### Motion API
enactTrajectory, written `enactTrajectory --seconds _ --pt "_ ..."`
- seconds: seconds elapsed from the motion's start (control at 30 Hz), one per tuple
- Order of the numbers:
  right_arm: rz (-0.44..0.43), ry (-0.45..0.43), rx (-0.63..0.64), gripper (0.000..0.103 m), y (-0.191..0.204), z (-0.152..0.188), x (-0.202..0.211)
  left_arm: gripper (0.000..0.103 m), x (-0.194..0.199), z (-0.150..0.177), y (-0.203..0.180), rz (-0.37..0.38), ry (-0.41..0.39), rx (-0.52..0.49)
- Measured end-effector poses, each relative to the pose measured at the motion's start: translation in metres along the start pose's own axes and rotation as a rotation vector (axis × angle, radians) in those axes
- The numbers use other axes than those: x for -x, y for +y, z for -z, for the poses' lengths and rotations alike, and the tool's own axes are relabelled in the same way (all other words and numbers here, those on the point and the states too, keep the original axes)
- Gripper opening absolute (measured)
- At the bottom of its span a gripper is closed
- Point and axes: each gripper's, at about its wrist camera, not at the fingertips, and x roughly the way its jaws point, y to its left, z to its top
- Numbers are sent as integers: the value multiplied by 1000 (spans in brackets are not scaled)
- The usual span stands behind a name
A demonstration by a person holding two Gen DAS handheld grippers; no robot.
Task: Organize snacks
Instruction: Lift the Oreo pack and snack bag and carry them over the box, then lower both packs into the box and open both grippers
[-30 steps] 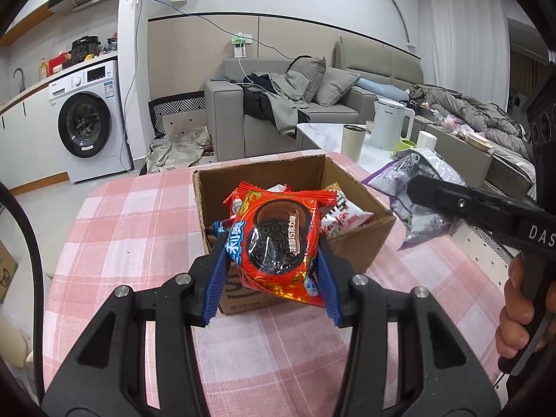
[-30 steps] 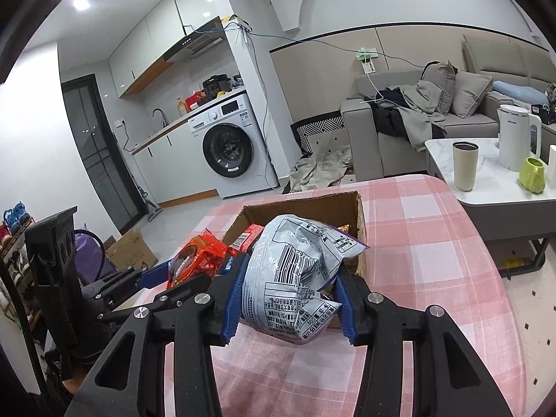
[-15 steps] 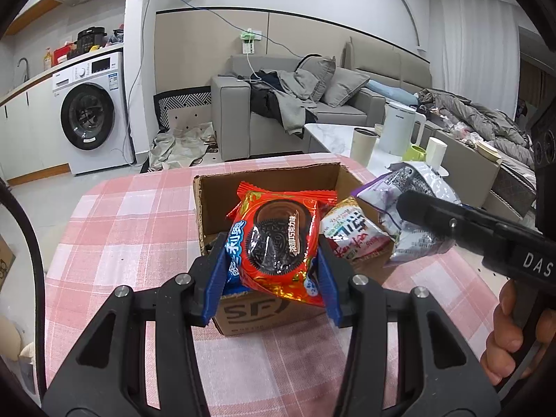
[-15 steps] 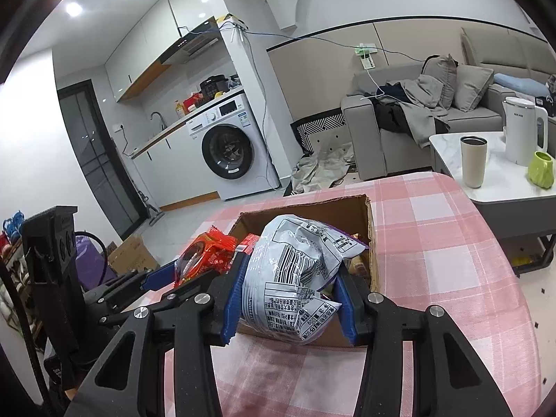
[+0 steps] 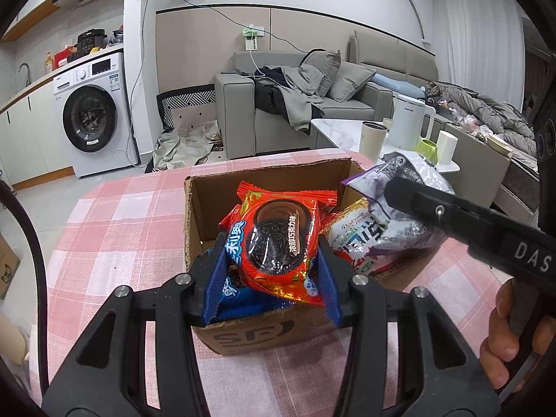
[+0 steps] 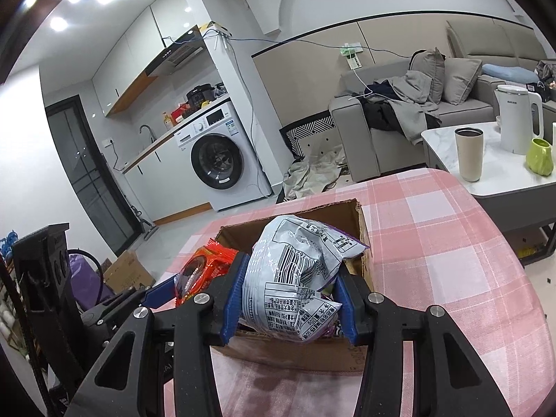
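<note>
Both packets have dropped lower over the cardboard box (image 5: pixel 243 333) since a second ago, the left gripper (image 5: pixel 271 271) clamped on the red cookie packet (image 5: pixel 278 239) and the right gripper (image 6: pixel 288 299) clamped on the silver snack bag (image 6: pixel 295 278). Crowding is the risk: the box already holds a blue packet (image 5: pixel 239 299) and another bag (image 5: pixel 354 236), so both loads going in side by side could jam on them or catch the box wall and spill onto the pink checked tablecloth (image 6: pixel 434 243).

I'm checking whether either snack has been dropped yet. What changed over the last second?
Both grippers moved in over the cardboard box: the left gripper carried the red cookie pack above its opening, and the right gripper brought the silver bag over it. Neither let go; the box stayed put.
</note>
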Motion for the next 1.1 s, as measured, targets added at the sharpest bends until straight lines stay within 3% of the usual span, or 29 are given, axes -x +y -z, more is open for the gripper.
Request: enactTrajectory --seconds 0.43,0.77,0.93,1.03,1.1 --pt "33 17 -18 47 -13 -1 -31 45 -30 5 -1 -42 12 -40" --pt "30 54 -2 48 -12 -1 -45 50 -44 4 9 12 51 -34" --pt "24 67 6 48 -10 0 -50 51 -44 4 22 14 60 -62" --pt "15 80 -2 49 -9 0 -53 51 -43 3 24 -35 45 -90" --pt "6 93 -9 49 -8 0 -56 50 -43 2 27 -15 53 -93"
